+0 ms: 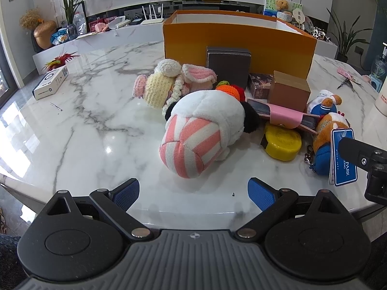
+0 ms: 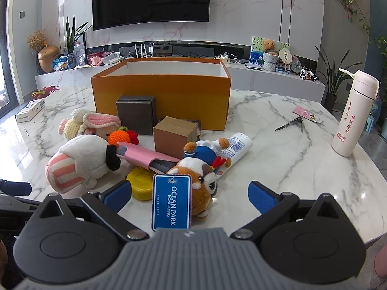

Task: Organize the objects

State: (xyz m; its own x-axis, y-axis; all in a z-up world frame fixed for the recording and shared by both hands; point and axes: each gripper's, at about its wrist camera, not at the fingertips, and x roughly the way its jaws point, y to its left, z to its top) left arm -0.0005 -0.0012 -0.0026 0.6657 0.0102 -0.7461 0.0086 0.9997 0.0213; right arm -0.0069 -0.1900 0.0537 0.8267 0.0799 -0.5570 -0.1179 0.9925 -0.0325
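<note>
An open orange box (image 1: 237, 46) (image 2: 162, 94) stands at the back of a marble table. In front of it lies a pile: a white plush with pink stripes (image 1: 200, 133) (image 2: 79, 162), a crocheted bunny (image 1: 167, 82) (image 2: 89, 123), a dark box (image 1: 228, 66) (image 2: 136, 117), a brown carton (image 1: 289, 90) (image 2: 174, 135), a pink case (image 1: 285, 114) (image 2: 145, 157), a yellow tape measure (image 1: 283, 141) (image 2: 140, 181) and a brown plush with a blue tag (image 1: 331, 140) (image 2: 200, 181). My left gripper (image 1: 193, 192) is open, just short of the striped plush. My right gripper (image 2: 189, 195) is open around the tagged plush.
A white thermos (image 2: 353, 113) stands at the right. A small knife (image 2: 289, 123) and a pink card (image 2: 307, 113) lie near it. A white carton (image 1: 50, 82) (image 2: 30, 112) lies at the far left. A white tube (image 2: 235, 147) lies behind the plush pile.
</note>
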